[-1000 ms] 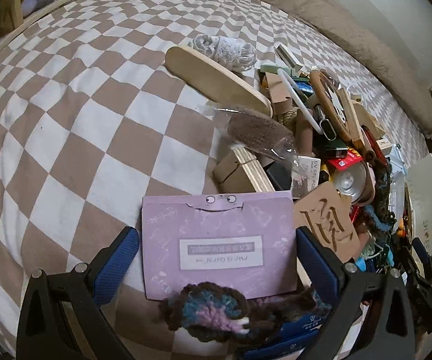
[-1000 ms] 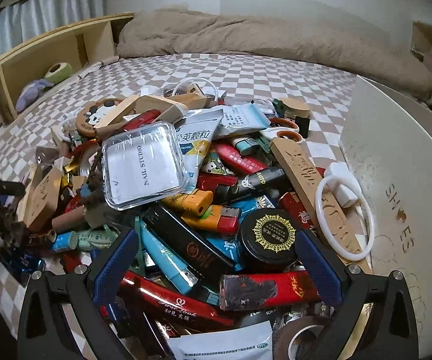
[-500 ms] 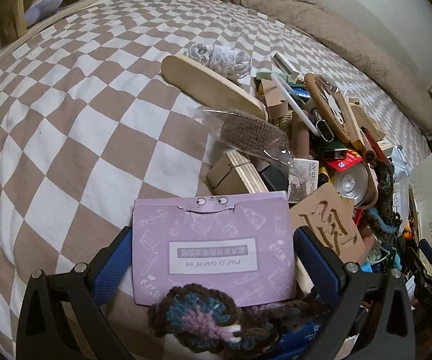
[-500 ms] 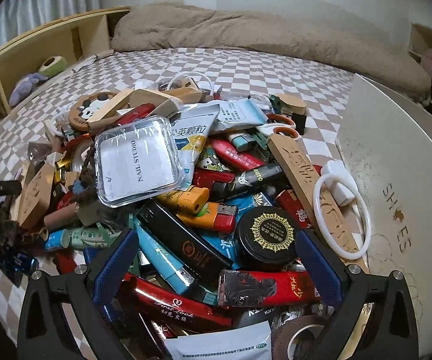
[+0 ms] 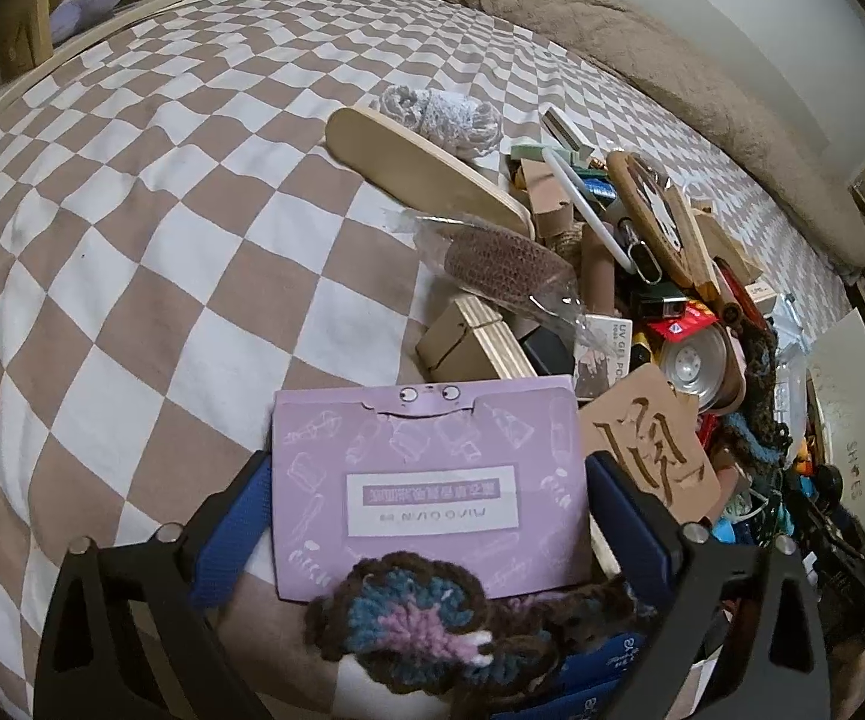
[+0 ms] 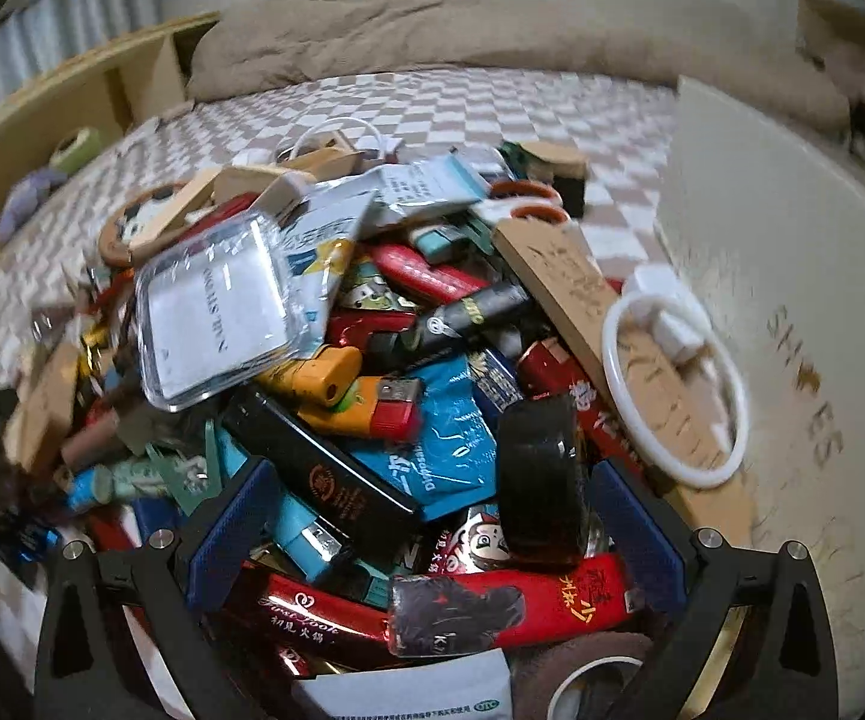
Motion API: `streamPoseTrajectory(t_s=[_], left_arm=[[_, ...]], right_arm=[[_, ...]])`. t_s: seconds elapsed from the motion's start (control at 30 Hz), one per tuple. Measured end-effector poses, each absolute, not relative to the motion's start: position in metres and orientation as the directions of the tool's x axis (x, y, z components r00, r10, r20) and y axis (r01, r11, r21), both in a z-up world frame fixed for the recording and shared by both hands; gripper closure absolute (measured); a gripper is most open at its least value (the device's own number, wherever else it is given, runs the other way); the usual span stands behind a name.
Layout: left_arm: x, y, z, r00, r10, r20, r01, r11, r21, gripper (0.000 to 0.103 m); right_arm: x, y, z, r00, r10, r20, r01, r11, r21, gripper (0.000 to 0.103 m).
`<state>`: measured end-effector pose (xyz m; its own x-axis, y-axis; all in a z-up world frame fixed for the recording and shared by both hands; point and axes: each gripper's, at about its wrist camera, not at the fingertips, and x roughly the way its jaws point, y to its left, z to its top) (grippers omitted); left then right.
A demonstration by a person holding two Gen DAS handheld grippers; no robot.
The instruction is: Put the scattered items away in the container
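On the checkered bed, at the left edge of the heap, the left gripper has just been closing its jaws on a flat purple card box, and its blue pads now sit against the two side edges. The box looks caught rather than lifted; it lies flat, with a crocheted piece draped over its near edge. To do this step well, the squeeze should finish firm across the short width, so the thin card does not bow, and the lift should go straight up to shed the crochet (or carry it along, which would also suit the task). Just to the right a wooden character tag touches or nearly touches the box corner, so a sideways drag would likely disturb it.

Further right, over the middle of the pile, the right gripper hangs with jaws spread and grasps nothing. A black round tin on its edge and a black lighter lie between the pads but are not pinched. The picture is blurred here, so finer contact cannot be told. At the far right stands the white container, lettered on its wall and upright beside the heap; the box should travel over the pile to it without clipping the white ring leaning near its wall.
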<state>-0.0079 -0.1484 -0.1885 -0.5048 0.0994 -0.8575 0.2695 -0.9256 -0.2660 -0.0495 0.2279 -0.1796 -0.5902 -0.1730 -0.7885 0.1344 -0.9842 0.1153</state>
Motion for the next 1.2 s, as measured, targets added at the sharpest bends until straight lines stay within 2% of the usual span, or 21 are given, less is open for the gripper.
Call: streamPoseTrajectory(t_s=[0.13, 0.33, 0.7, 0.87, 1.1, 1.17, 1.2], left_arm=[[-0.007, -0.151, -0.189, -0.513, 0.121, -0.85, 0.267, -0.918, -0.291, 0.006], [-0.005, -0.148, -0.188, -0.518, 0.112, -0.848, 0.262, -0.923, -0.282, 0.006], [0.01, -0.157, -0.179, -0.559, 0.103, -0.823, 0.283, -0.909, -0.306, 0.006], [0.012, -0.158, -0.177, -0.576, 0.11, -0.81, 0.271, -0.909, -0.316, 0.006], [0.012, -0.153, -0.174, -0.595, 0.129, -0.793, 0.234, -0.916, -0.325, 0.006], [0.008, -0.153, -0.174, -0.597, 0.132, -0.791, 0.229, -0.917, -0.326, 0.006], [0.008, -0.152, -0.174, -0.597, 0.134, -0.791, 0.226, -0.918, -0.326, 0.006]], right_arm=[[-0.049, 0.237, -0.177, -0.583, -0.222, -0.781, 0.108, -0.975, 0.196, 0.0], [-0.042, 0.231, -0.169, -0.614, -0.183, -0.768, 0.105, -0.983, 0.151, 0.0], [-0.047, 0.177, -0.131, -0.675, -0.26, -0.69, 0.338, -0.941, 0.024, 0.0], [-0.069, 0.164, -0.129, -0.633, -0.35, -0.691, 0.419, -0.905, 0.075, 0.0], [-0.083, 0.154, -0.141, -0.566, -0.399, -0.721, 0.468, -0.876, 0.117, 0.0], [-0.083, 0.151, -0.141, -0.565, -0.422, -0.71, 0.479, -0.867, 0.134, 0.005], [-0.082, 0.151, -0.139, -0.566, -0.437, -0.699, 0.487, -0.861, 0.144, 0.013]])
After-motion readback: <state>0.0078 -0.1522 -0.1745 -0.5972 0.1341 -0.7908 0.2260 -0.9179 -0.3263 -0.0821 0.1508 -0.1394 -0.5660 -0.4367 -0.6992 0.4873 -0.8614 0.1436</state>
